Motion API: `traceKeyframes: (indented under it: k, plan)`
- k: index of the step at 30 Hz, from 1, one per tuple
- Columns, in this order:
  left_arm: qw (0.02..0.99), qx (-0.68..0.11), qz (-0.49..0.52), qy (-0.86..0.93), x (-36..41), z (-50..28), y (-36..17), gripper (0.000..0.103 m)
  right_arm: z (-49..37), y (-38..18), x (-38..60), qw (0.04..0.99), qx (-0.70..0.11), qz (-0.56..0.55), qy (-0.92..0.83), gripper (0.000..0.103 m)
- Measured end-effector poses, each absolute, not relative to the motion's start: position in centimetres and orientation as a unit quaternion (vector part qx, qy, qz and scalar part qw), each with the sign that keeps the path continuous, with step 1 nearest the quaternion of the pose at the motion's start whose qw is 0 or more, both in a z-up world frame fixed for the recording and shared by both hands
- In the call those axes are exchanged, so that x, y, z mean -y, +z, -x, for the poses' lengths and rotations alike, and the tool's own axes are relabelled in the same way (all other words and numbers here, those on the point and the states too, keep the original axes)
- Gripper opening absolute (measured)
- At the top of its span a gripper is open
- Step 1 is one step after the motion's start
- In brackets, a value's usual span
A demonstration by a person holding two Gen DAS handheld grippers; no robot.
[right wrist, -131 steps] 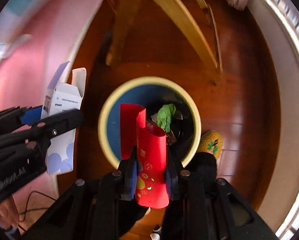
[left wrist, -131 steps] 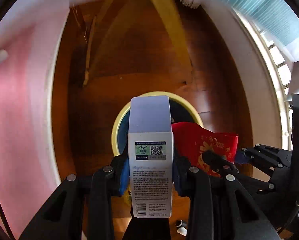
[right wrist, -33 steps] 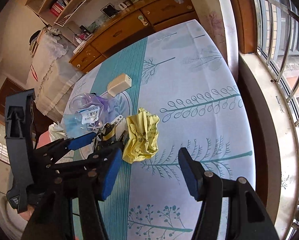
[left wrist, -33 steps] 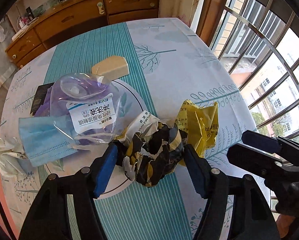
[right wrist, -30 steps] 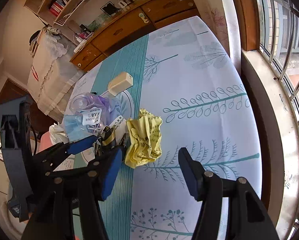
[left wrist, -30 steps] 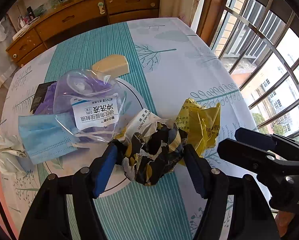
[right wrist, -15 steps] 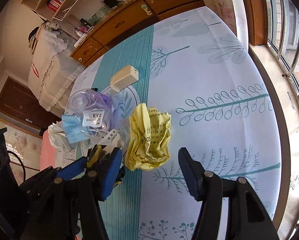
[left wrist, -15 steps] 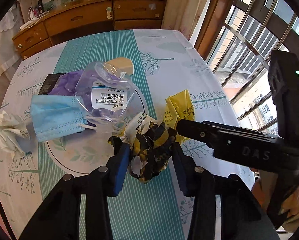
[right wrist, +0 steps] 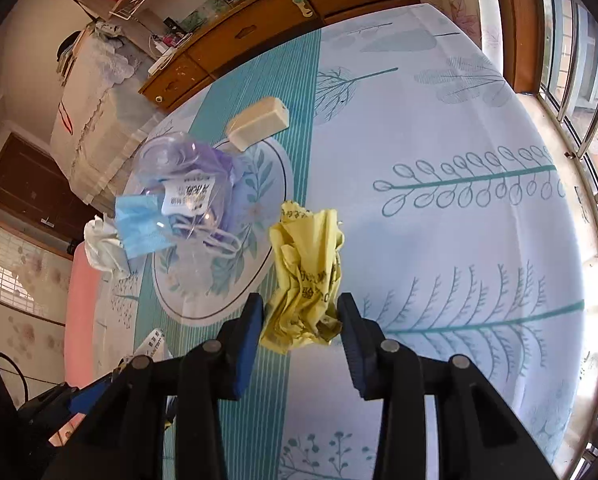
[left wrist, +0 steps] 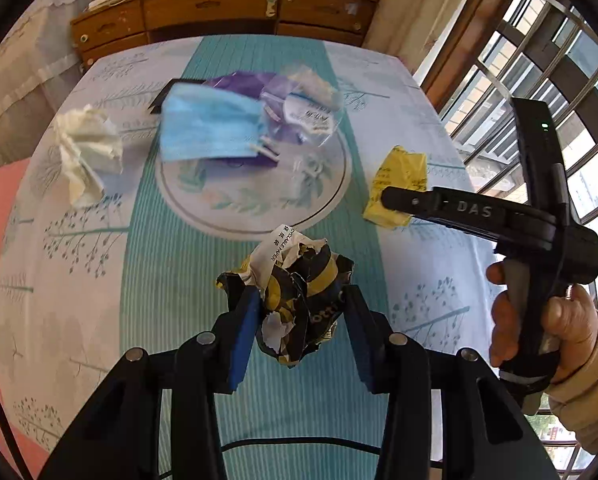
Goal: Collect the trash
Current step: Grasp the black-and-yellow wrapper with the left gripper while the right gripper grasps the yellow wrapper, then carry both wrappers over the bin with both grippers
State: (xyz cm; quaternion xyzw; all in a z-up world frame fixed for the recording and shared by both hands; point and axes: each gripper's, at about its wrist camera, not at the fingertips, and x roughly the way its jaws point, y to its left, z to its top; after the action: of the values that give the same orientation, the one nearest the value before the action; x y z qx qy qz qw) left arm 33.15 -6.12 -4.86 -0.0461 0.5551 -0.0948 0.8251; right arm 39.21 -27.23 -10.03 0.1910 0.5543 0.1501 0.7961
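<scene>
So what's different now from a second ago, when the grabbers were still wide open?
Both have just closed. The left gripper squeezed the black-and-yellow wad and carried it toward the near table edge, off the pile. The right gripper pinched the yellow paper. The blue mask, white tissue and clear bag stayed put.

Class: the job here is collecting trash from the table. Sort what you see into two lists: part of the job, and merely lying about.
Part of the job:
black-and-yellow wrapper, in the left gripper
yellow paper, in the right gripper
blue mask
clear plastic pack
white tissue

Lying about:
tablecloth
wooden cabinet
window bars
</scene>
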Motion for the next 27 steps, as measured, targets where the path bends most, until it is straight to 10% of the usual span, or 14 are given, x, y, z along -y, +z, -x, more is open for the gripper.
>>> traceKeyframes:
  k: [27]
  plan:
    - [0.857,-0.495,0.053,-0.136,-4.0,-16.9,2.3,0.041,-16.4,-0.7,17.6,0.815,-0.537,-0.149,0.155,0.038]
